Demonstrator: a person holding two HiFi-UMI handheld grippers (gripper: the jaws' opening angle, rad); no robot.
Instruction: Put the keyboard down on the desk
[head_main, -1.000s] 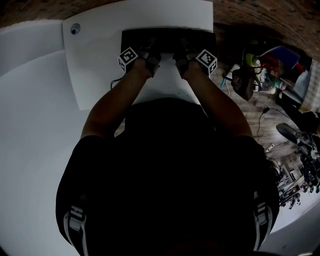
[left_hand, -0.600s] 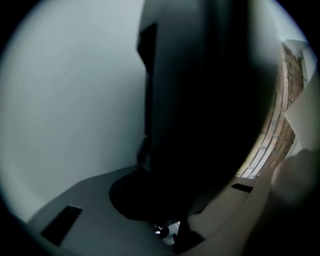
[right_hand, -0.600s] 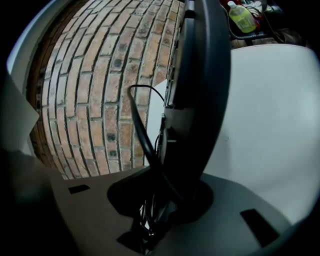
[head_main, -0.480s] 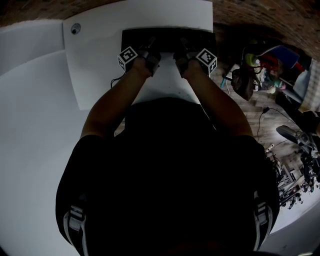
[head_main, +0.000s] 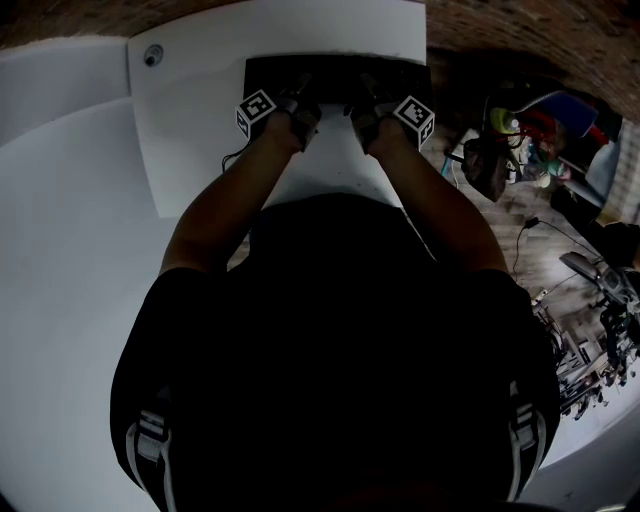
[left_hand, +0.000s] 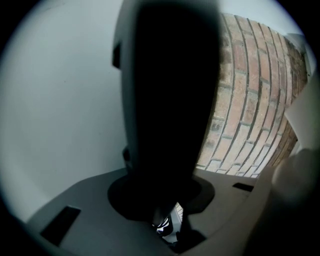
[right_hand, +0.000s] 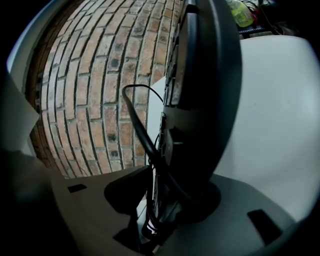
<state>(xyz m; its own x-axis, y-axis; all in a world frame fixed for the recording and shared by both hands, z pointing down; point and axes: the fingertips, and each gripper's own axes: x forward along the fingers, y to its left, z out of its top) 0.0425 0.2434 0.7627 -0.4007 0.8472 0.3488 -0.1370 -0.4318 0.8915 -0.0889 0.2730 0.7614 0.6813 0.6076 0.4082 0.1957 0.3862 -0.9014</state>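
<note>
keyboard (head_main: 335, 72) seems to lie flat on the desk (head_main: 200, 130) — left gripper (head_main: 300, 103) and right gripper (head_main: 366, 103) are opening around its edge — only pulling clear remains.

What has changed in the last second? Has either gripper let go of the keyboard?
Both are letting go. The jaws of the left gripper and the right gripper are opening, with the black rectangular keyboard still between them. The keyboard, both grippers and the white desk have stayed where they were.
</note>
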